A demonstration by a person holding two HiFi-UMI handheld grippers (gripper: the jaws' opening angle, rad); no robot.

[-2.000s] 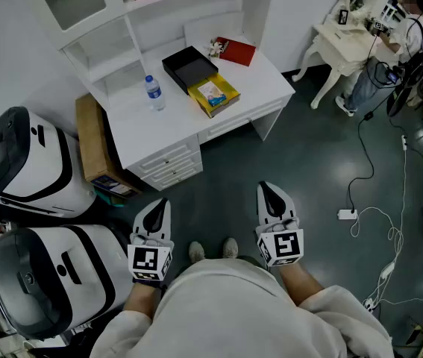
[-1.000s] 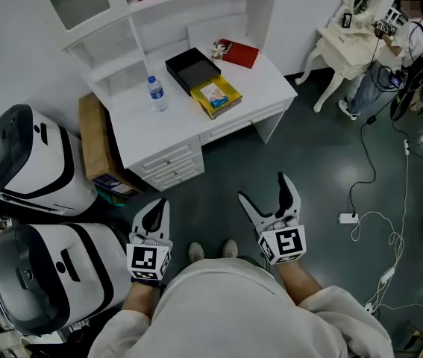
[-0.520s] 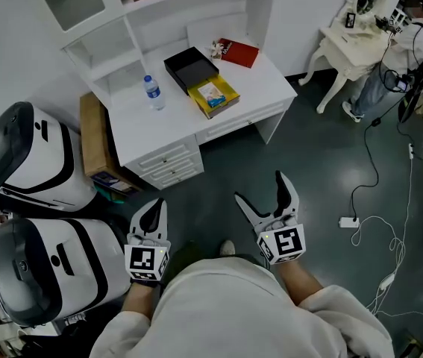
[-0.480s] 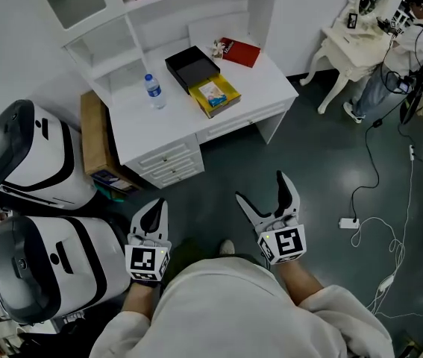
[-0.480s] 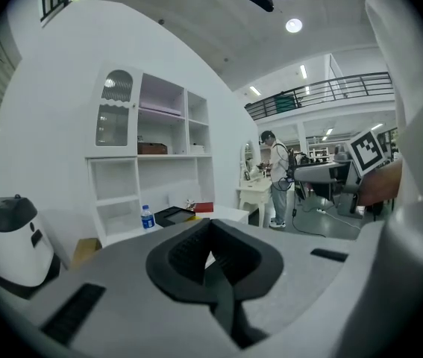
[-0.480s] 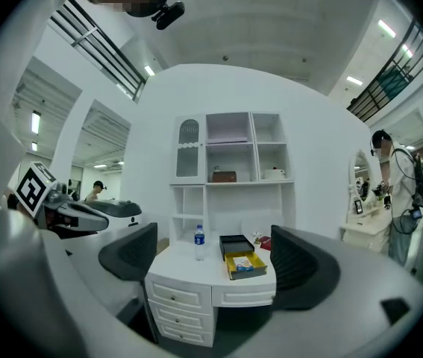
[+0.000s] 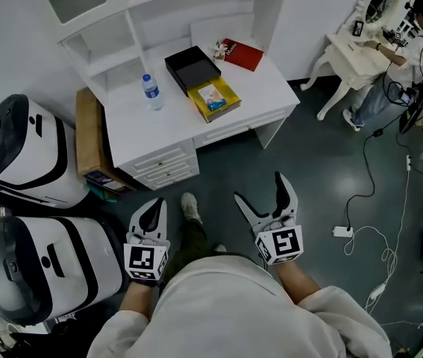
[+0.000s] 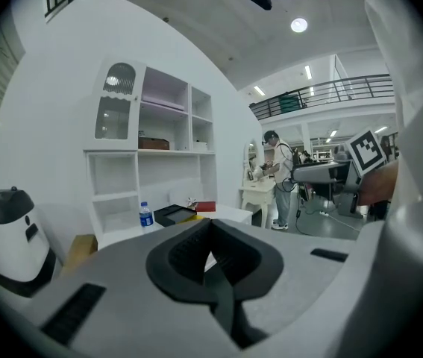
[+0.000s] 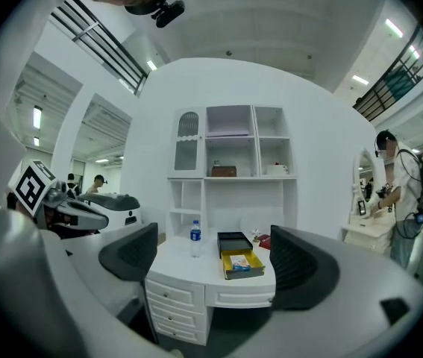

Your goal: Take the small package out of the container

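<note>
Risk: small pale flat package (image 7: 212, 95) lies inside yellow shallow container (image 7: 230, 95) on white counter (image 7: 144, 133), well away from both tools. Right tool (image 7: 259, 189) jaws apart, empty; left tool (image 7: 154, 206) jaws together, empty. Wide grasp may catch container rim, lifting or dragging it.

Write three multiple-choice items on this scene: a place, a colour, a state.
1. Where does the water bottle stand?
A. on the floor
B. on the white desk
C. in a drawer
2. What colour is the container holding the small package?
A. green
B. blue
C. yellow
3. How is the right gripper?
A. open and empty
B. shut on the bottle
C. shut on the package
Answers: 1 B: it stands upright on the desk top. 2 C: yellow walls surround the package. 3 A: its jaws stand wide apart, nothing between.
</note>
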